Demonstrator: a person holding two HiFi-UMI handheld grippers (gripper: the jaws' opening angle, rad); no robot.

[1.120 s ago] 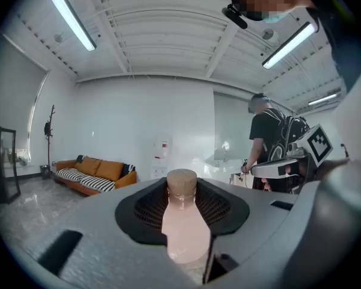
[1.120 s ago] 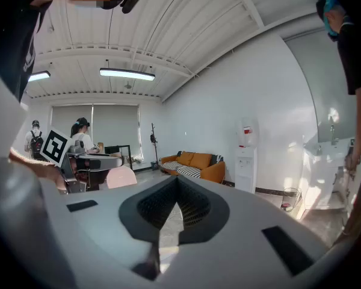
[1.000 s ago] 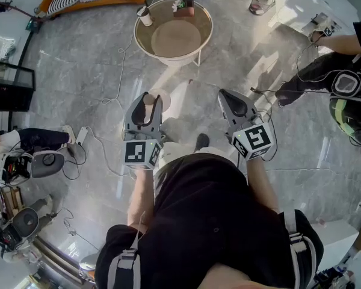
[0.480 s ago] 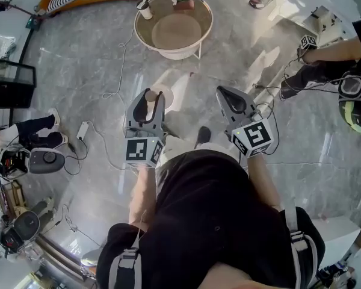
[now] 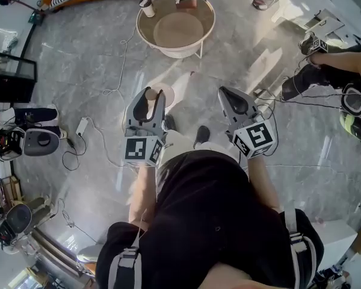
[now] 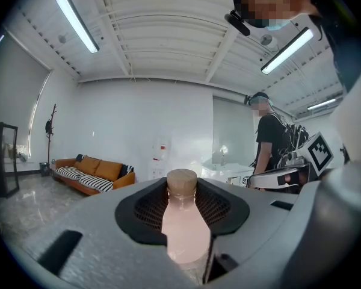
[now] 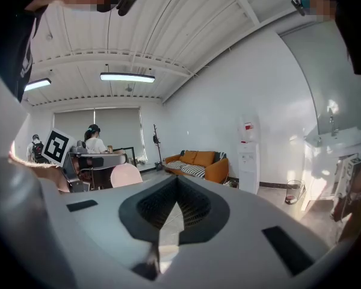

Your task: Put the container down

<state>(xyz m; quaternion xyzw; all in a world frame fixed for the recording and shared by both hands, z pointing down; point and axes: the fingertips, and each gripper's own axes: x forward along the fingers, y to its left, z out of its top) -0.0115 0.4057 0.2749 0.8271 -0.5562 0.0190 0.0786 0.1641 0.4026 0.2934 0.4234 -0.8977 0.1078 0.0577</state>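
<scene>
The container is a small pale pink bottle [image 6: 182,227] with a cork stopper [image 6: 182,181]. My left gripper [image 6: 182,236] is shut on it and holds it upright in the air in front of the person's body. In the head view the left gripper [image 5: 147,104] carries the bottle [image 5: 151,94] high above the grey floor. My right gripper [image 5: 230,99] hovers beside it, jaws together with nothing between them. The right gripper view shows the right gripper [image 7: 167,224] closed and the pink bottle [image 7: 126,174] off to its left.
A round white table [image 5: 145,38] with a tan top stands ahead, a cup [image 5: 147,7] and small items at its far edge. Cables and a power strip [image 5: 81,126] lie on the floor at left. A seated person [image 5: 328,59] is at right, an orange sofa [image 6: 93,173] beyond.
Both grippers keep their pose and the bottle stays held. The floor and round table have shifted slightly in view, and the people at the left and right edges have moved.
</scene>
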